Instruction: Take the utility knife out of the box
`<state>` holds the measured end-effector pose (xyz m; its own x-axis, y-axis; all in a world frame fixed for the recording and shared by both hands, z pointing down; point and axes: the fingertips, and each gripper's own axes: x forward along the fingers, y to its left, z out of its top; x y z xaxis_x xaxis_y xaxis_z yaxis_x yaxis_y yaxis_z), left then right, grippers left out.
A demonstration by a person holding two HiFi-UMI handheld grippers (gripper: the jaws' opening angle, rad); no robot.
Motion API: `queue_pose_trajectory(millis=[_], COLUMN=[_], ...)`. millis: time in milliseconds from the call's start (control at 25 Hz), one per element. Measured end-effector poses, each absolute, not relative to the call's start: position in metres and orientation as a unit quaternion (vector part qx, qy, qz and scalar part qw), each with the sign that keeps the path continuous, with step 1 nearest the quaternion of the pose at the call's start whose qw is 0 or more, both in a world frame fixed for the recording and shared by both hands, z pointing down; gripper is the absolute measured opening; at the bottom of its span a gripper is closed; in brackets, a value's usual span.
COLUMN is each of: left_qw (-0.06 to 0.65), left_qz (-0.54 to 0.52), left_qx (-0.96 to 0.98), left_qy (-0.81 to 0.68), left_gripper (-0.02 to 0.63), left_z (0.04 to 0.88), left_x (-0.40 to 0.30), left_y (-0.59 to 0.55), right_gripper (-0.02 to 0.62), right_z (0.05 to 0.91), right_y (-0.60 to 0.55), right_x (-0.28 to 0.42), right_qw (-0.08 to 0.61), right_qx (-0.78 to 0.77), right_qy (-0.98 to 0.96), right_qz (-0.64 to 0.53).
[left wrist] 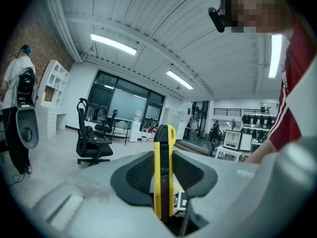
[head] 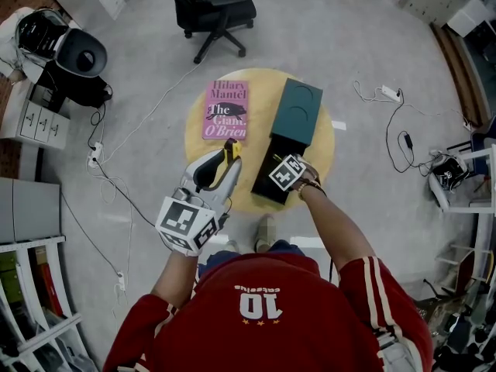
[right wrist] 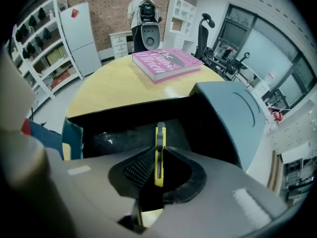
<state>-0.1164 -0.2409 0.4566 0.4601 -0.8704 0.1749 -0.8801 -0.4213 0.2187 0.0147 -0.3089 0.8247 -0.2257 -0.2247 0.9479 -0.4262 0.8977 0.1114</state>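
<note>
Utility knife (right wrist: 159, 139) clamped in right claw (right wrist: 158, 156) over box (right wrist: 232, 119).

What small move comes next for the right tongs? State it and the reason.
Probably lift the right tongs straight up. They look clamped on the yellow utility knife, which sits within the open box, so a vertical pull should clear its walls.

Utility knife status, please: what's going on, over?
Left gripper shut on a yellow utility knife, clear of the box. Right gripper shut on a second knife over the open box. Nothing blocking.
</note>
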Motion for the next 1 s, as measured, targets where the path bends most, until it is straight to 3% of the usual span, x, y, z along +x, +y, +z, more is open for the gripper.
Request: queue_pose_trajectory(millis=[640,1000], left_qw=[0.132,0.115], left_qz=[0.018,0.01], left_qx=[0.848,0.86], left_qy=[-0.514,-0.498], left_gripper=[0.127,0.127], left_z=[0.448,0.432], left_x=[-0.112,-0.11], left_y=[-0.233,-0.213], right_gripper=[0.051,0.051], right_z=[0.781,0.696], right_y=[-0.319,-0.314], right_x=[0.021,0.016], right_qw=[0.506,0.408], right_qx=[0.273,0.342], right_qy=[-0.817,-0.846], right_qz=[0.048,0.031])
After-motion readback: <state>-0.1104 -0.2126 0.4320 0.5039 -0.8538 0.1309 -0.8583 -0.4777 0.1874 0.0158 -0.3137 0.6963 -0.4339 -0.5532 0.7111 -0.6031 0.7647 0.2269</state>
